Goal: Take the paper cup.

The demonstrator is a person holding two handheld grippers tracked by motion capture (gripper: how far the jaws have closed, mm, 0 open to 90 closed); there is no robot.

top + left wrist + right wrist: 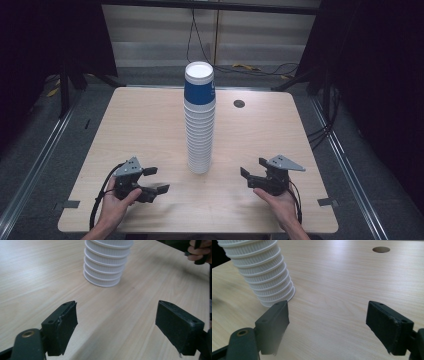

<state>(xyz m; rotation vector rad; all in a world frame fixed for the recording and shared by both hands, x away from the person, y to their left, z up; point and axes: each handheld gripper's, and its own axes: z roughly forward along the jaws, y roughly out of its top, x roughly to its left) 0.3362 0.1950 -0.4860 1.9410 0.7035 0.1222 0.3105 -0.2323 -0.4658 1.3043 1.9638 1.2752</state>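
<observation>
A tall stack of upside-down paper cups [200, 120] stands in the middle of the wooden table [140, 125]; the top cup is blue with a white base. My left gripper [156, 180] is held low near the front left, open, with bare table between its jaws. My right gripper [249, 176] is at the front right, also open with nothing in it. In the left gripper view the stack's lower rims [105, 265] stand ahead of the open gripper [116, 325]. From the right gripper view the stack [259, 272] rises at the upper left, beyond the open gripper [327, 326].
A round cable hole [239, 103] sits in the table's far right part. Dark curtains flank both sides, and cables lie on the floor behind the table. A hand holding the other gripper [198, 251] appears in the left gripper view's top right corner.
</observation>
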